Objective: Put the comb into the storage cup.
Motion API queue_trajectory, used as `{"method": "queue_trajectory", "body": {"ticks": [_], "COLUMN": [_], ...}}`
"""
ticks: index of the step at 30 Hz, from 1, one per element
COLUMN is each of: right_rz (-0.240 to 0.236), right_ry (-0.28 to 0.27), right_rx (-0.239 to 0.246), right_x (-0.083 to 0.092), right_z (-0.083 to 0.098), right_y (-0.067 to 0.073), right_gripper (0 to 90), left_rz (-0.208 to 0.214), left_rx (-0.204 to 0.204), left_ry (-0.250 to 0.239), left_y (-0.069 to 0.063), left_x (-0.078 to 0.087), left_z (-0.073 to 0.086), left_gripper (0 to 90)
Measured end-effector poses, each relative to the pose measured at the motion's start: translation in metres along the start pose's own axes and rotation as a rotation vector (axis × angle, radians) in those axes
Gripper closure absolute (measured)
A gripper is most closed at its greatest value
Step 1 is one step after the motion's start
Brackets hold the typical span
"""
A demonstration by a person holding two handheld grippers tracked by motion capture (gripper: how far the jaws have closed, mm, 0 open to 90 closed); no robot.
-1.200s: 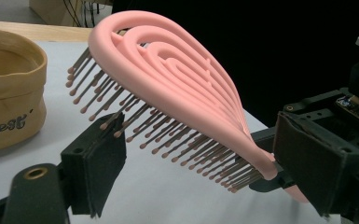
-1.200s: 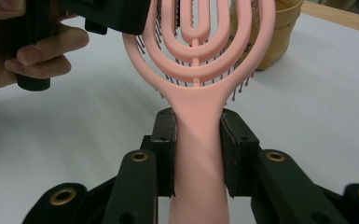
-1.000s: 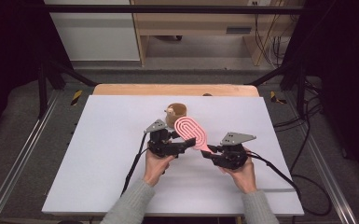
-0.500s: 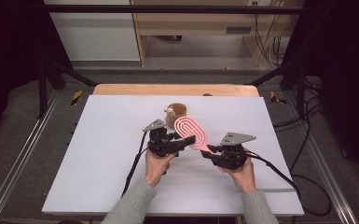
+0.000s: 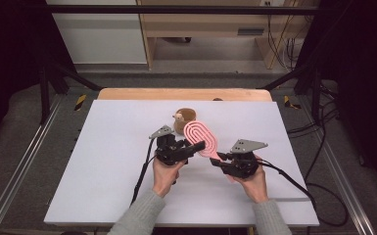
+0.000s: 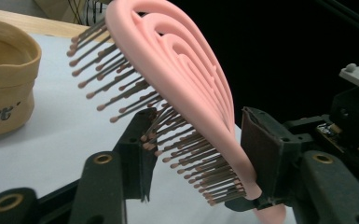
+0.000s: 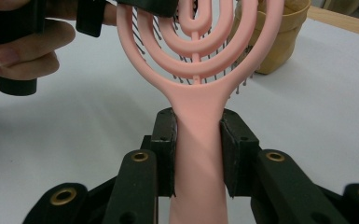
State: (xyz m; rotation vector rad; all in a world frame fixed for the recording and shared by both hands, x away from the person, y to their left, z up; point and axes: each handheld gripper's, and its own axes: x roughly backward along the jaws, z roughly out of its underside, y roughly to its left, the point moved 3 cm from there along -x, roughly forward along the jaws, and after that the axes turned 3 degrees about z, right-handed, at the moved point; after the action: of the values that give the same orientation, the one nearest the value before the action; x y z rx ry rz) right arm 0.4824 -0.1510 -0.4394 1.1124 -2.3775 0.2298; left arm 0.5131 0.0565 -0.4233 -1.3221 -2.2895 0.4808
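A pink hairbrush with a looped open head is held above the white table. My right gripper is shut on its handle, one pad on each side. My left gripper comes from the left and its jaws have just been closing on the brush head. One pad meets the bristle tips and the other lies against the pink back. In the right gripper view, the left gripper's black jaw crosses the top of the head.
A small tan fabric pot with a little figure on its side stands just behind the brush, seen as the pot and the pot. The white table top spreads to both sides. Cables trail from both grippers toward the front.
The left gripper's jaws have narrowed around the brush head. Both hands and the brush stay where they were.
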Motion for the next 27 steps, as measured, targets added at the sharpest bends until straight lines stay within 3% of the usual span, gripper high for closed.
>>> {"method": "queue_trajectory", "body": {"ticks": [14, 27], "right_rz": [0.002, -0.010], "right_ry": [0.005, -0.001], "right_rx": [0.000, -0.007], "right_x": [-0.002, -0.003], "right_z": [0.000, 0.000], "right_y": [0.001, 0.002], "right_gripper": [71.4, 71.4], "left_rz": [0.010, 0.017], "left_rx": [-0.019, -0.046], "left_ry": [-0.049, -0.074], "left_y": [-0.017, -0.028], "left_x": [0.000, 0.001], "left_z": [-0.001, -0.001], "left_gripper": [61.0, 64.1]}}
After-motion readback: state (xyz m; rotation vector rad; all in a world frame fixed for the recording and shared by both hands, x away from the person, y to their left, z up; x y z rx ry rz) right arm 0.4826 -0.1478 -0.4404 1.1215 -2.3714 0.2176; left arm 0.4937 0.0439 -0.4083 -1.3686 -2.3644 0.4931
